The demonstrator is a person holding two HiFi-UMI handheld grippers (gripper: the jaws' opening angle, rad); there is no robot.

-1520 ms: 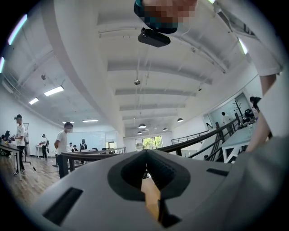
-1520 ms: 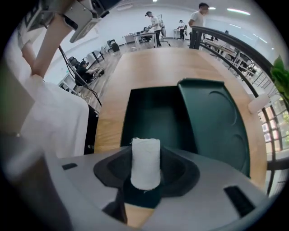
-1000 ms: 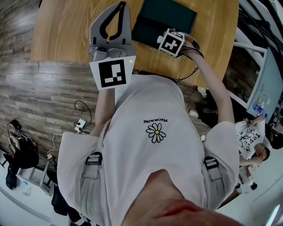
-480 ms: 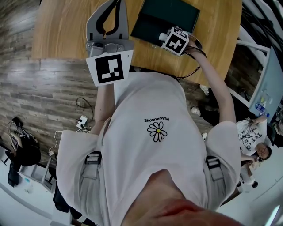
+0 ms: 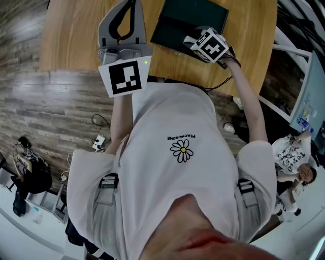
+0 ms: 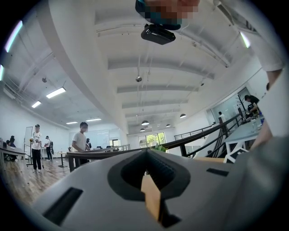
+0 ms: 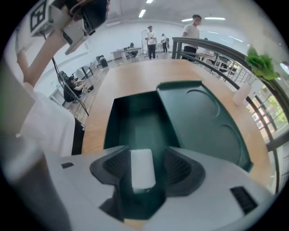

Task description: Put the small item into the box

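Note:
A dark green box lies open on the round wooden table, its tray on the left and its lid laid flat on the right. My right gripper hovers over the tray's near end. In the right gripper view its jaws are opening. The small white item stands between them with a dark gap on each side. My left gripper is held up over the table's near left, tips together with nothing in them.
A plant and a white bottle stand past the table's right edge by a railing. Several people stand at the far end of the room. Cables and a power strip lie on the floor.
The right gripper's marker cube has shifted right and tilted over the box. The left gripper has risen slightly in the head view.

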